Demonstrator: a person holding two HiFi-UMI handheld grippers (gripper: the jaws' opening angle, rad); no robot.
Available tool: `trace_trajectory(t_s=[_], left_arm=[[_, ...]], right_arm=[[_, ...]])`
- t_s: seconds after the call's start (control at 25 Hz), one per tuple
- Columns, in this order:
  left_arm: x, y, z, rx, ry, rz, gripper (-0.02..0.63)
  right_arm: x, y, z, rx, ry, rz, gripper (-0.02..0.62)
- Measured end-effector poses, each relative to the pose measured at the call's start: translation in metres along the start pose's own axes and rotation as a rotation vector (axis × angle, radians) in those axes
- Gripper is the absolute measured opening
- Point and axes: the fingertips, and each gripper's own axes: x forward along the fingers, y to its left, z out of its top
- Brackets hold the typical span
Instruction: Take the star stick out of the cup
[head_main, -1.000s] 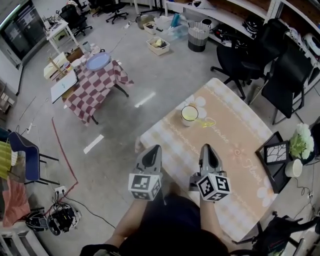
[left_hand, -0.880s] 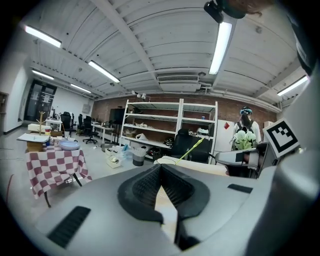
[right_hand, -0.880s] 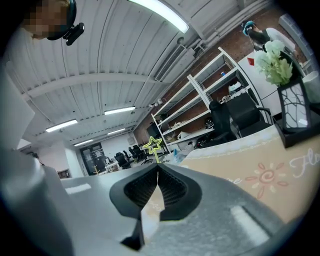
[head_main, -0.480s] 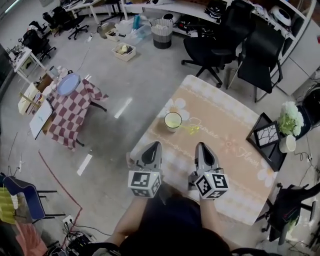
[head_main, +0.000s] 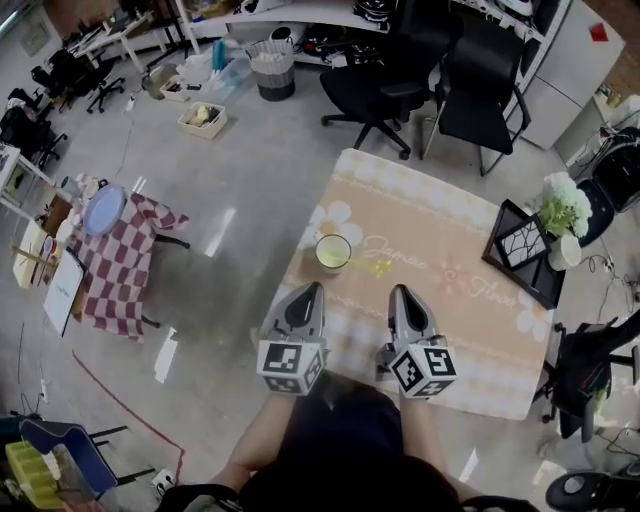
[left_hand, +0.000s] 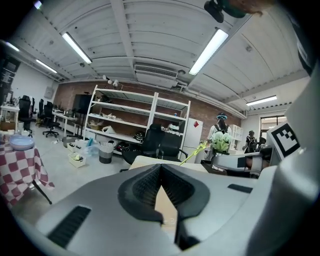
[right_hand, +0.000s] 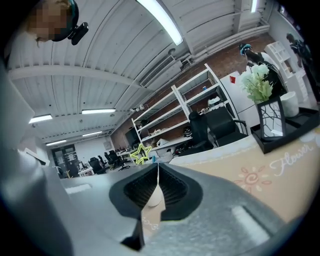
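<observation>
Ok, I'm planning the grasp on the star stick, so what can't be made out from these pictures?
- Head view: star stick too small; its end inside the cup is unclear.
- Left gripper view: cup hidden behind that gripper's own fingers.
- Right gripper view: stick's shaft hidden by its fingers; only the star shows.

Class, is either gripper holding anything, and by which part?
Nothing is held: the left gripper and right gripper are both shut and empty, and the star stick leans in the cup.

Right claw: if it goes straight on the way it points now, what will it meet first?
Probably the cup with the star stick; it shows directly past the shut right claw, though the depth is unclear.
</observation>
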Motion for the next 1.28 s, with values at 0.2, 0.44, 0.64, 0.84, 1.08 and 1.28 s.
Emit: trace_trajectory(t_s=[0.2,0.44,0.64,0.84,1.08,1.28], left_arm=[[0.008,0.006,0.003,0.003,0.014,-0.073,0.009],[0.014,0.016,0.006,0.002,0.019,-0.139,0.009],[0.020,0.021,0.011,0.015,0.019,-0.203,0.009],[0.026,0.020,0.016,0.032,0.014,-0.271,0.009],[0.027,0.017,0.019,0.044,0.008,-0.324,0.009],[0.027,0.018,0.017,0.045,0.011,-0.344,0.009]], right_arm=[[-0.001,0.003,-0.001,0.007,-0.024,-0.072,0.003],[0.000,0.014,-0.007,0.005,-0.046,-0.125,0.003],[0.001,0.022,-0.005,-0.013,-0.080,-0.172,0.003],[-0.003,0.027,-0.001,-0.034,-0.120,-0.225,0.005],[-0.006,0.033,-0.002,-0.022,-0.140,-0.231,0.063],[0.001,0.045,-0.007,-0.019,-0.118,-0.190,0.170]])
